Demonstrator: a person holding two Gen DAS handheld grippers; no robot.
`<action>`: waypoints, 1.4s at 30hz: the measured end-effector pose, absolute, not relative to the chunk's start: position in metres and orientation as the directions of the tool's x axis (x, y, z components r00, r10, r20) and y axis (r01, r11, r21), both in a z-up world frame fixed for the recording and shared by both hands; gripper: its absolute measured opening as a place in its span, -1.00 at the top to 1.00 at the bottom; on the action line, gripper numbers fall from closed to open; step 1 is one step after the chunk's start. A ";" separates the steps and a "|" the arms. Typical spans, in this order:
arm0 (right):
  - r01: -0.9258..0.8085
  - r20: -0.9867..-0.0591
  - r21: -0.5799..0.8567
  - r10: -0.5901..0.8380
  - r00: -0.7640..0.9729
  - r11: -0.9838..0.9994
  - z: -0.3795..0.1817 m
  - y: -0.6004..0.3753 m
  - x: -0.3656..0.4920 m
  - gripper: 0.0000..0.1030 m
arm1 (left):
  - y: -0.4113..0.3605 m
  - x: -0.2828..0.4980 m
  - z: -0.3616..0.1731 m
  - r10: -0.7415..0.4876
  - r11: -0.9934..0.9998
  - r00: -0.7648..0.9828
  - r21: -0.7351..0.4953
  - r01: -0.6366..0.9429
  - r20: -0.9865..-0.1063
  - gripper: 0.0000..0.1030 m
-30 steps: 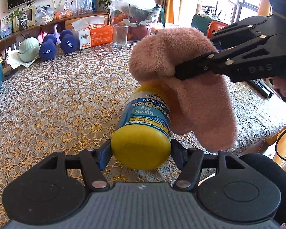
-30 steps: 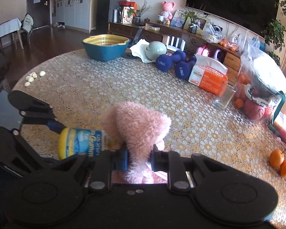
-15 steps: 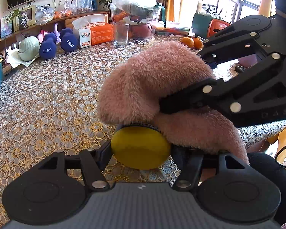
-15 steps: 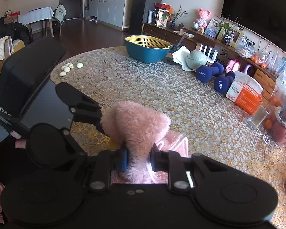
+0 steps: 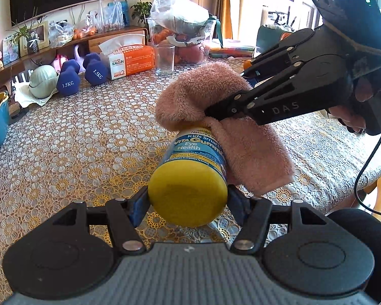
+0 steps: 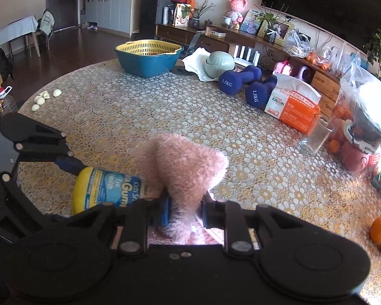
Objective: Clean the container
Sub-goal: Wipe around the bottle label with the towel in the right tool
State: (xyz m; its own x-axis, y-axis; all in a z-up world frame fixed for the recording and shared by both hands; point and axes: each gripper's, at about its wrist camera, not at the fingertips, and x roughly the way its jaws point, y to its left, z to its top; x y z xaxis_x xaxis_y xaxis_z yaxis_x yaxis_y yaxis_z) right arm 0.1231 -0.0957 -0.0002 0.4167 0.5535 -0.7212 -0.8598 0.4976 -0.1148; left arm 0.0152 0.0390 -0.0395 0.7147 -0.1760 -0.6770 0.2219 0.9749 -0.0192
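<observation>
Sideways, bottle point(image 5: 193, 167) lies clamped in left hand-held gripper point(image 5: 188, 204).

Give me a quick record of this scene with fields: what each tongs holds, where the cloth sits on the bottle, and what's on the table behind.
left tongs: shut on bottle, gripped at its yellow cap, held above the table
right tongs: shut on cloth
cloth position: draped over the bottle's far end and right side
label: partly uncovered
behind: dumbbells, tissue box, glass, basket

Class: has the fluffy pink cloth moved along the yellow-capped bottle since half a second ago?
Yes. The fluffy pink cloth slid away from the yellow cap, uncovering the bottle label.
</observation>
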 end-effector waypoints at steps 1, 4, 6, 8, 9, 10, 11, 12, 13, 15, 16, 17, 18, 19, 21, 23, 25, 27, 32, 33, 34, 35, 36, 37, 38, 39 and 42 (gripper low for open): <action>-0.849 -0.724 -0.136 0.534 0.437 0.511 -0.003 -0.095 0.126 0.57 | 0.039 0.015 -0.040 -0.174 0.975 0.715 -0.014 0.224 -0.677 -0.24; -0.831 -0.751 -0.115 0.501 0.431 0.544 -0.017 -0.099 0.138 0.58 | 0.041 0.015 -0.042 -0.178 0.974 0.708 -0.019 0.226 -0.683 -0.25; -0.833 -0.765 -0.105 0.492 0.417 0.543 -0.028 -0.099 0.139 0.58 | 0.041 0.014 -0.045 -0.175 0.974 0.704 -0.016 0.226 -0.689 -0.25; -0.837 -0.768 -0.105 0.491 0.412 0.537 -0.033 -0.096 0.134 0.58 | 0.042 0.014 -0.047 -0.173 0.974 0.698 -0.016 0.226 -0.695 -0.26; -0.838 -0.768 -0.115 0.488 0.415 0.533 -0.033 -0.095 0.132 0.58 | 0.043 0.013 -0.049 -0.174 0.974 0.695 -0.017 0.227 -0.697 -0.26; -0.842 -0.770 -0.127 0.483 0.417 0.525 -0.033 -0.092 0.130 0.58 | 0.044 0.013 -0.050 -0.174 0.974 0.692 -0.017 0.227 -0.700 -0.26; -0.844 -0.772 -0.131 0.481 0.416 0.520 -0.032 -0.091 0.129 0.59 | 0.044 0.013 -0.052 -0.173 0.974 0.691 -0.018 0.226 -0.701 -0.25; -0.846 -0.773 -0.136 0.479 0.416 0.516 -0.030 -0.091 0.129 0.60 | 0.044 0.012 -0.052 -0.171 0.975 0.692 -0.018 0.223 -0.701 -0.25; -0.843 -0.767 -0.150 0.477 0.429 0.517 -0.025 -0.092 0.127 0.61 | 0.044 0.012 -0.053 -0.170 0.975 0.693 -0.018 0.221 -0.700 -0.25; -0.829 -0.744 -0.140 0.495 0.449 0.542 -0.012 -0.098 0.127 0.61 | 0.044 0.012 -0.053 -0.169 0.975 0.695 -0.017 0.220 -0.699 -0.25; -0.830 -0.734 -0.118 0.514 0.443 0.546 -0.005 -0.102 0.126 0.60 | 0.044 0.012 -0.053 -0.169 0.975 0.696 -0.016 0.221 -0.698 -0.25; -0.834 -0.722 -0.103 0.536 0.437 0.542 0.002 -0.105 0.122 0.60 | 0.044 0.012 -0.053 -0.168 0.975 0.696 -0.015 0.221 -0.698 -0.25; -0.844 -0.714 -0.095 0.554 0.427 0.528 0.007 -0.106 0.116 0.60 | 0.044 0.012 -0.053 -0.168 0.975 0.696 -0.015 0.221 -0.698 -0.25; -0.859 -0.708 -0.090 0.574 0.412 0.504 0.011 -0.107 0.108 0.60 | 0.044 0.012 -0.053 -0.168 0.975 0.697 -0.014 0.221 -0.698 -0.25; -0.883 -0.702 -0.090 0.600 0.384 0.461 0.016 -0.104 0.092 0.60 | 0.043 0.012 -0.053 -0.164 0.975 0.698 -0.009 0.221 -0.697 -0.25; -0.910 -0.704 -0.084 0.622 0.343 0.407 0.018 -0.098 0.079 0.60 | 0.042 0.012 -0.053 -0.160 0.976 0.699 -0.004 0.220 -0.696 -0.25; -0.923 -0.721 -0.107 0.610 0.328 0.370 0.013 -0.086 0.070 0.60 | 0.041 0.012 -0.052 -0.157 0.976 0.699 -0.003 0.217 -0.698 -0.25; -0.922 -0.732 -0.141 0.589 0.343 0.362 0.004 -0.076 0.068 0.56 | 0.043 0.012 -0.051 -0.152 0.978 0.705 -0.004 0.206 -0.693 -0.24; -0.910 -0.715 -0.153 0.593 0.371 0.384 0.002 -0.065 0.081 0.55 | 0.043 0.010 -0.049 -0.118 0.979 0.725 0.043 0.200 -0.679 -0.23; -0.907 -0.713 -0.149 0.593 0.375 0.394 0.002 -0.063 0.085 0.55 | 0.043 0.008 -0.049 -0.109 0.978 0.732 0.058 0.199 -0.672 -0.23; -0.904 -0.711 -0.142 0.594 0.376 0.403 0.001 -0.062 0.089 0.55 | 0.042 0.007 -0.049 -0.100 0.977 0.737 0.073 0.199 -0.669 -0.23; -0.902 -0.708 -0.134 0.597 0.376 0.409 0.001 -0.061 0.093 0.55 | 0.042 0.006 -0.050 -0.089 0.976 0.740 0.090 0.199 -0.667 -0.23; -0.901 -0.705 -0.126 0.601 0.376 0.415 0.001 -0.061 0.096 0.55 | 0.041 0.006 -0.050 -0.079 0.975 0.744 0.105 0.197 -0.664 -0.23; -0.899 -0.702 -0.121 0.604 0.377 0.421 0.001 -0.061 0.098 0.55 | 0.041 0.005 -0.051 -0.069 0.974 0.748 0.119 0.195 -0.660 -0.23; -0.897 -0.701 -0.120 0.604 0.380 0.426 0.000 -0.059 0.100 0.55 | 0.040 0.005 -0.052 -0.061 0.972 0.750 0.131 0.194 -0.658 -0.23; -0.894 -0.698 -0.121 0.603 0.386 0.432 0.000 -0.058 0.102 0.55 | 0.040 0.005 -0.053 -0.051 0.971 0.753 0.144 0.192 -0.656 -0.23; -0.887 -0.692 -0.085 0.613 0.381 0.455 0.000 -0.059 0.110 0.54 | 0.037 0.006 -0.055 -0.023 0.966 0.765 0.181 0.182 -0.643 -0.23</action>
